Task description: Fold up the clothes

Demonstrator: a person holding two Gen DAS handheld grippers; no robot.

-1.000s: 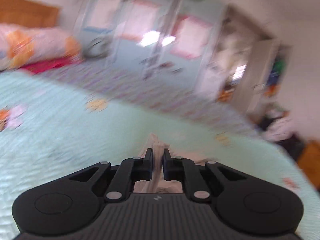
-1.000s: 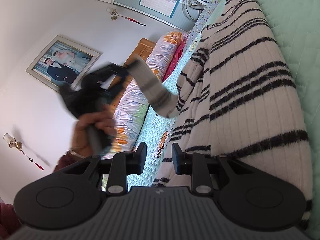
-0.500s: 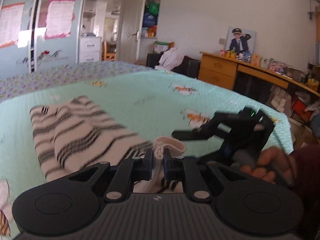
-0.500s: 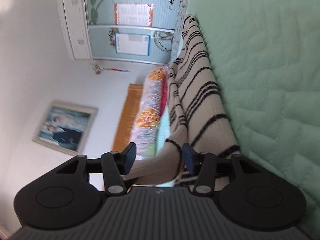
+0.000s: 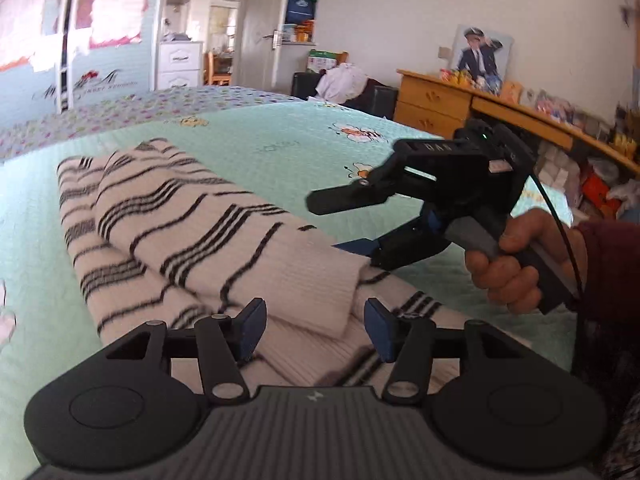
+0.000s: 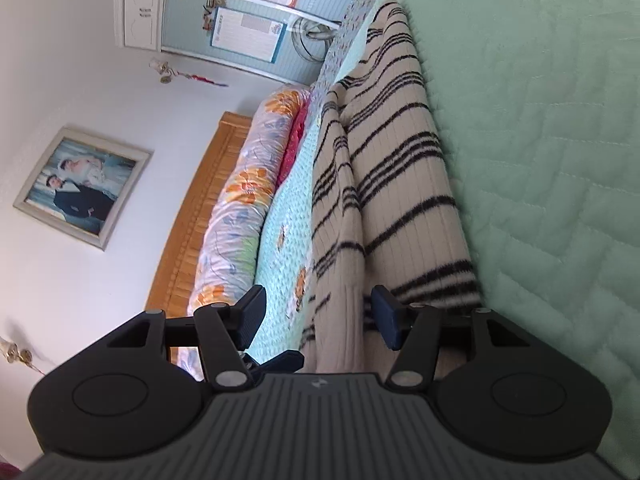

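Observation:
A cream sweater with black stripes (image 5: 192, 216) lies folded lengthwise on the mint green bedspread (image 5: 280, 148). One sleeve is laid along its top. My left gripper (image 5: 316, 320) sits low over the sleeve's plain cuff (image 5: 320, 292). Its jaws are opening and the cuff lies loose between the pads. In the right wrist view, rolled sideways, the sweater (image 6: 400, 160) runs away from my right gripper (image 6: 316, 320). That gripper's jaws are also opening, with sleeve fabric between the pads but not pressed. A hand (image 5: 508, 268) holds the right gripper (image 5: 328, 224) beside the cuff.
A rolled floral quilt (image 6: 236, 208) and a wooden headboard (image 6: 192, 232) bound the bed on one side. A wooden desk (image 5: 436, 104) with clutter, a heap of clothes (image 5: 344, 80) and a wardrobe (image 5: 80, 40) stand beyond the bed. Bare bedspread (image 6: 540, 160) stretches beside the sweater.
My left gripper swung round and down to the sweater with the sleeve, then opened off the cuff. My right gripper's jaws widened and the sleeve now lies along the sweater.

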